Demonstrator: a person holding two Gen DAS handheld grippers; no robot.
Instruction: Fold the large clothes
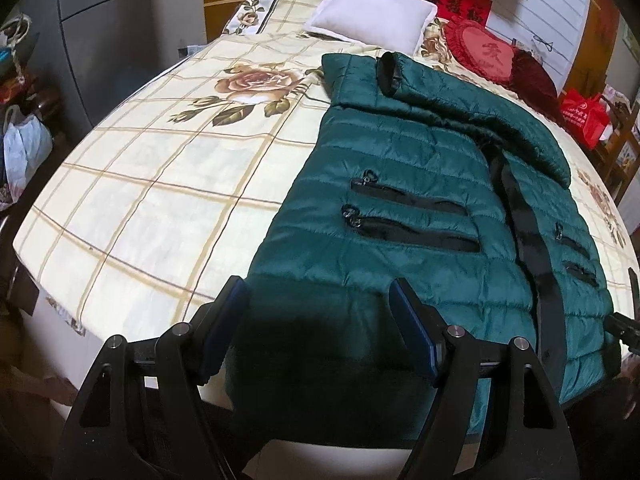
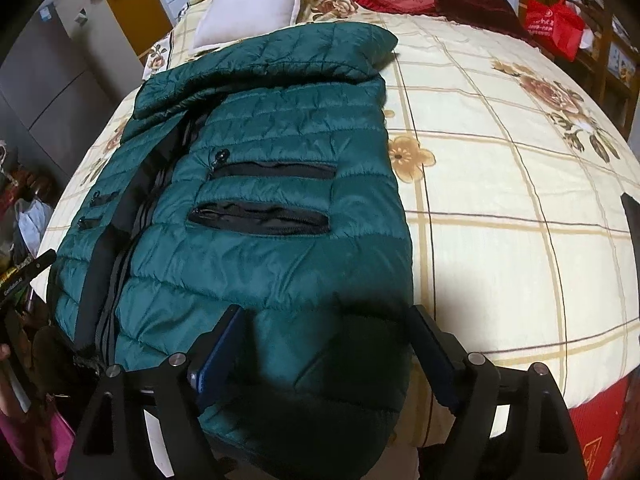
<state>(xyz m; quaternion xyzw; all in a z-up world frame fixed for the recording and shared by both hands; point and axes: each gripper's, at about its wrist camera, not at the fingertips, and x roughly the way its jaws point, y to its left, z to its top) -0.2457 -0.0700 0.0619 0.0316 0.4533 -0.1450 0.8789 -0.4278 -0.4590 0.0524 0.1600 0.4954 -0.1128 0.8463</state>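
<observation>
A dark green quilted puffer jacket (image 1: 420, 200) lies flat on the bed, front up, with a black centre zip, black pocket zips and both sleeves folded in over its upper part. It also shows in the right wrist view (image 2: 260, 184). My left gripper (image 1: 320, 292) is open, its blue-padded fingers spread over the jacket's hem near its left corner. My right gripper (image 2: 328, 320) is open over the hem near the right corner. The hem hangs over the bed's near edge. Neither gripper holds cloth.
The bed (image 1: 160, 184) has a cream checked sheet with rose prints. A white pillow (image 1: 372, 12), a red heart cushion (image 1: 486, 54) and a dark red cushion lie at the head. A red bag (image 1: 586, 116) stands beside the bed on the right; bags stand on the left.
</observation>
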